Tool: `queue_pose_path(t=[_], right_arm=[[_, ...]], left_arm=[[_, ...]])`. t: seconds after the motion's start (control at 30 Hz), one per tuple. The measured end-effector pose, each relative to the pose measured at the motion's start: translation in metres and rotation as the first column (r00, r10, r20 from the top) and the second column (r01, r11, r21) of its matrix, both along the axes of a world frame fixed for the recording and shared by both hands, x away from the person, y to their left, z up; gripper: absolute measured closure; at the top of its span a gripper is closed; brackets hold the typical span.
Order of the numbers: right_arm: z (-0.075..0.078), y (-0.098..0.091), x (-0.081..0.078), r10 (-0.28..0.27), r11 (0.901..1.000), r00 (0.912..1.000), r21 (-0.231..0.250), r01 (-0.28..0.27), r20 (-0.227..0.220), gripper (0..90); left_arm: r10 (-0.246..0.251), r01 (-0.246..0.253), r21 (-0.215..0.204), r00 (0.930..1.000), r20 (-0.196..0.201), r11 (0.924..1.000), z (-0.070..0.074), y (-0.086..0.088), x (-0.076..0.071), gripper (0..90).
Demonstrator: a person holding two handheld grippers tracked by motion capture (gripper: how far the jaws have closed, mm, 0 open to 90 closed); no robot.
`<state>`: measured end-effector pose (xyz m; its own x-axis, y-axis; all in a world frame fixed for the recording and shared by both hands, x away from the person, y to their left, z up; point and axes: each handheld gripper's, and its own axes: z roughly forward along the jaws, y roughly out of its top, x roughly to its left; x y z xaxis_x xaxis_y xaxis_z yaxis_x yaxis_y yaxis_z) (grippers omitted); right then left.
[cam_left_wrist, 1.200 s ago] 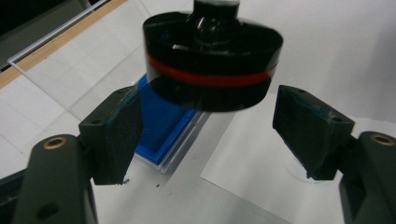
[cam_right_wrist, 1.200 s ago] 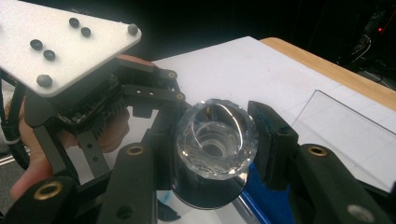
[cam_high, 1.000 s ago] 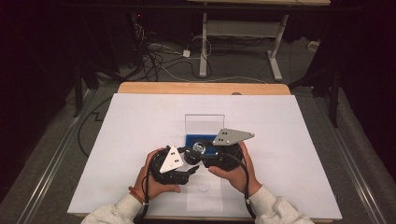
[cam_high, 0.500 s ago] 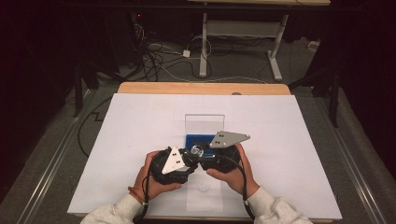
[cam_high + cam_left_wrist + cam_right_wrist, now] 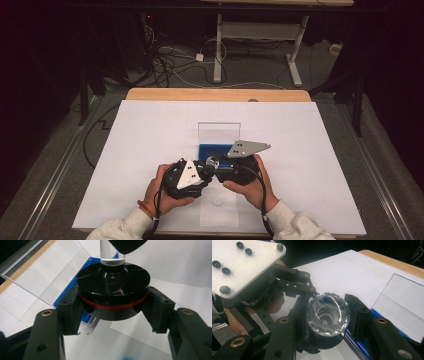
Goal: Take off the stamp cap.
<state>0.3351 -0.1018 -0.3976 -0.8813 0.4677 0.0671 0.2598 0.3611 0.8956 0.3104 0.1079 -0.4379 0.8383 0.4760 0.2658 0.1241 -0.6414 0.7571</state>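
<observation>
Slip risk: knob point(image 5: 113, 291) held in the air between both grippers, above paper point(image 5: 150, 135), just in front of blue tray point(image 5: 216, 150). Left gripper point(image 5: 113, 305) clamped on black disc base with red ring; right gripper point(image 5: 327, 316) clenched on clear faceted top. Smooth clear stem and glassy facets likely to twist or pop out if hands pull apart or turn unevenly. Clear panel point(image 5: 219, 132) upright behind tray, close enough to get knocked. Round mark on paper near hands.
</observation>
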Motion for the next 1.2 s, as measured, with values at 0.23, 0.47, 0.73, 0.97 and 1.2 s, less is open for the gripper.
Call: queue_pose_path(t=[0.23,0.47,0.73,0.97,1.2], right_arm=[[0.002,0.001,-0.007,-0.012,0.9998,0.9995,0.013,0.012,0.031,57.2],[0.001,-0.001,-0.012,-0.015,0.9996,0.9992,0.024,0.014,0.038,57.1],[0.000,-0.002,-0.018,-0.021,0.9994,0.9985,0.027,0.019,0.051,57.0],[-0.002,-0.005,-0.020,-0.012,0.9993,0.9985,0.035,0.011,0.054,56.9],[-0.006,-0.005,-0.022,-0.022,0.9994,0.9982,0.030,0.020,0.057,56.9]], left_arm=[[-0.015,0.015,-0.007,0.9998,-0.014,0.9999,0.003,0.001,-0.001,37.1],[-0.037,0.036,-0.032,0.9987,-0.036,0.9988,0.003,0.002,-0.001,37.1],[-0.060,0.057,-0.056,0.9965,-0.058,0.9968,0.002,0.003,-0.002,37.1],[-0.088,0.082,-0.082,0.9927,-0.082,0.9933,0.000,0.004,-0.001,37.1],[-0.095,0.087,-0.087,0.9908,-0.096,0.9925,-0.003,0.003,-0.001,37.1]])
